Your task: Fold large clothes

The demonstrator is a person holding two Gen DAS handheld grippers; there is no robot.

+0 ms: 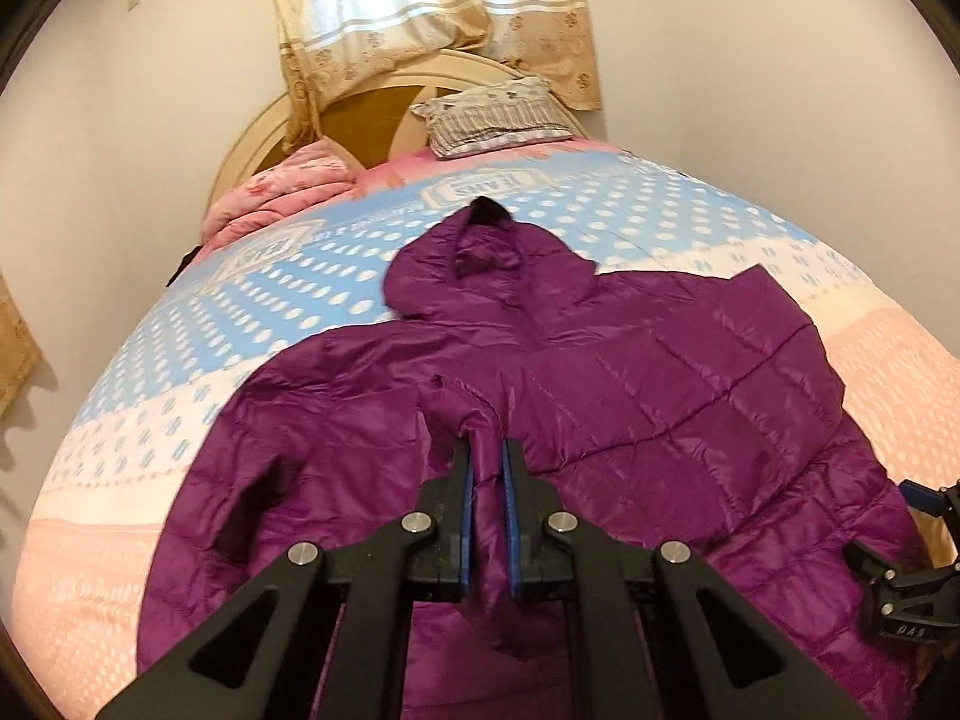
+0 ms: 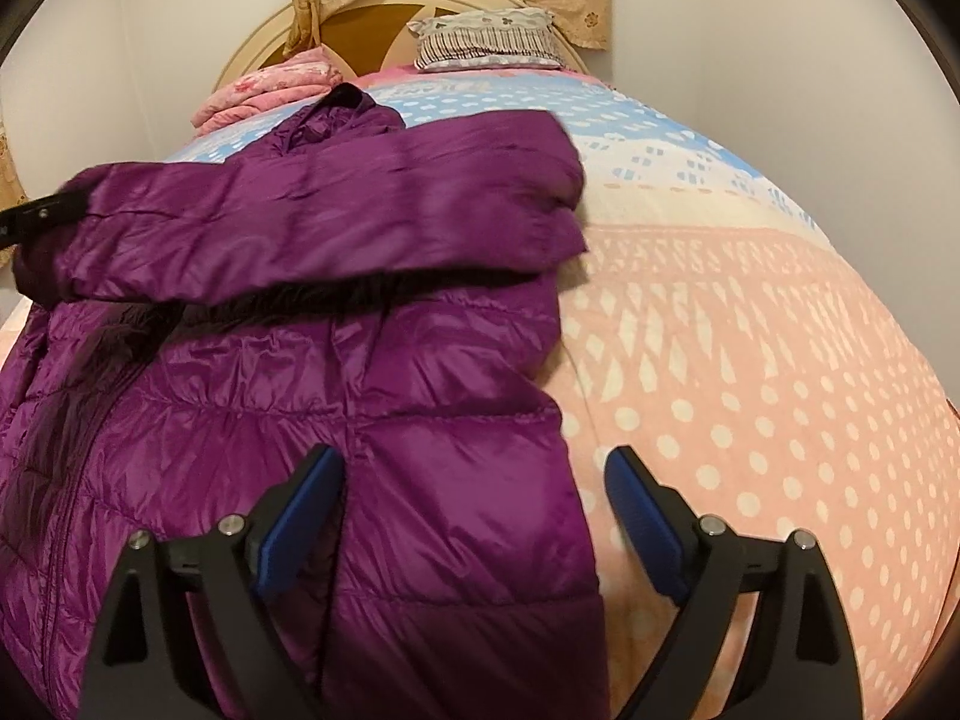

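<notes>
Folding has only begun: from my left camera the purple jacket (image 1: 600,372) lies spread on the bed (image 1: 300,300) with my left gripper (image 1: 487,468) pinching a fold of it, while my right camera shows one sleeve (image 2: 336,210) laid across and my right gripper (image 2: 474,468) wide over the hem.

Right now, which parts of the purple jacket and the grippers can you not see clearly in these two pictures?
- Jacket hem: in both wrist views the purple puffer jacket runs under the gripper frames and off the bottom edge.
- What the left gripper pinches: a purple fold is between its shut jaws, but whether cuff or hem is unclear.
- Right gripper: its jaws are open over the jacket's edge; contact with the bedsheet cannot be judged.
- Sleeve: motion-blurred.
</notes>
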